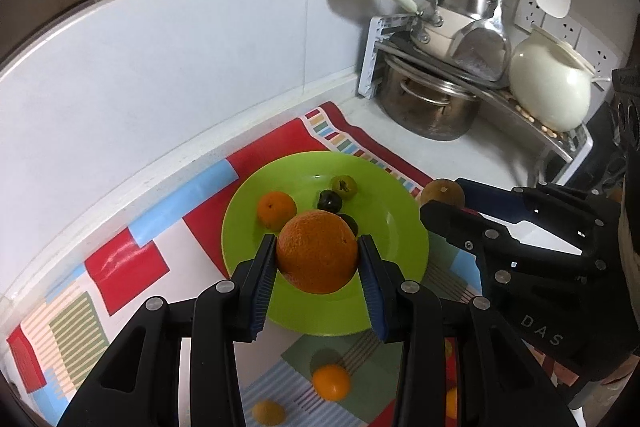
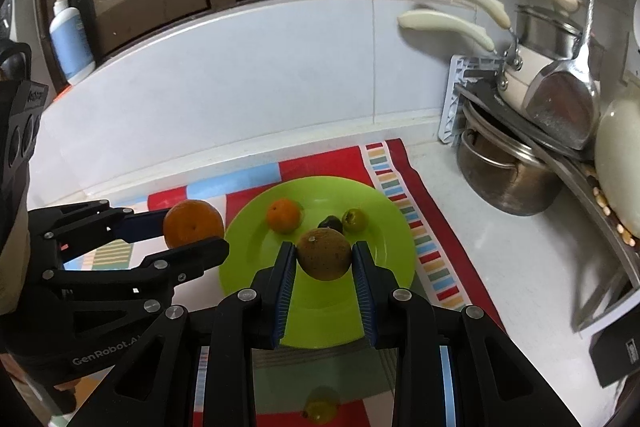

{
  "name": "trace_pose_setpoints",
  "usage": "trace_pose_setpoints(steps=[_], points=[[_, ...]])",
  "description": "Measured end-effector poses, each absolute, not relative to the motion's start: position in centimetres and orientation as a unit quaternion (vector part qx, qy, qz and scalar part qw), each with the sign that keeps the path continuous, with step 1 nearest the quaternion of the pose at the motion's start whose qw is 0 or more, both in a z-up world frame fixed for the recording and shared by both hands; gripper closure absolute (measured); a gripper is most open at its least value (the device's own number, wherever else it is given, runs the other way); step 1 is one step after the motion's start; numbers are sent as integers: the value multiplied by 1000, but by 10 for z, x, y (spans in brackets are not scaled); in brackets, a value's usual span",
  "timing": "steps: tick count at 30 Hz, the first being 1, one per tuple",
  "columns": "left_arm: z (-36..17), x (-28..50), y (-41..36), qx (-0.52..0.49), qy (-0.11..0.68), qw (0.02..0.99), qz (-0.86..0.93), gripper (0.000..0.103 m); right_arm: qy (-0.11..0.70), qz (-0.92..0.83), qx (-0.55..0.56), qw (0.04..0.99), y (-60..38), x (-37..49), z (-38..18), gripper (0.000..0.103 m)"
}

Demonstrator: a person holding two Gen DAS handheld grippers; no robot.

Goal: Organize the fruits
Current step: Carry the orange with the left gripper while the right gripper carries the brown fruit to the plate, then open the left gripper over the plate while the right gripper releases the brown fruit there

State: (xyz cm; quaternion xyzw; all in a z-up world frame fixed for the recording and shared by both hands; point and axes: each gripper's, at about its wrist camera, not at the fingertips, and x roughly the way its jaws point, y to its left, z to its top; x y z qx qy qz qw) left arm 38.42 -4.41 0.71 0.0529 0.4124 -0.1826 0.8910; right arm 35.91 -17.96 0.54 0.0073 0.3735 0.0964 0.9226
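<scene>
Clamped between the left claw [image 1: 317, 259] pads, a large orange [image 1: 317, 251] hangs over the green plate [image 1: 400, 247], ready to join the small fruits just beyond. Likewise the right claw [image 2: 324, 261] grips a brownish speckled fruit [image 2: 324, 254] above the same plate's near half, the tangerine [image 2: 284, 215] ahead and left.

plate [image 1: 400, 227] on mat [image 1: 132, 267]

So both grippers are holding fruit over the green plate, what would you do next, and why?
Probably lower the left gripper slightly and open it, setting its orange on the plate. It hangs over bare plate, while the right gripper with the brown fruit hovers beside it.
</scene>
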Motion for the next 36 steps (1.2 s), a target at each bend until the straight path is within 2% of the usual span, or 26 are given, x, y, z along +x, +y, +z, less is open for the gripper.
trace_pose_setpoints(steps=[28, 29, 31, 33, 36], points=[[-66, 443, -52, 62, 481, 856, -180, 63, 451, 93, 22, 888, -192, 427, -70, 73], [-66, 443, -52, 62, 481, 856, -180, 62, 452, 93, 23, 887, -191, 428, -70, 73], [-64, 443, -51, 62, 475, 859, -179, 52, 451, 93, 24, 887, -192, 428, -70, 68], [-59, 441, -49, 63, 469, 863, -176, 50, 449, 87, 22, 889, -192, 428, -68, 63], [-50, 435, -46, 66, 459, 869, -174, 49, 448, 84, 23, 890, -193, 423, -64, 63]])
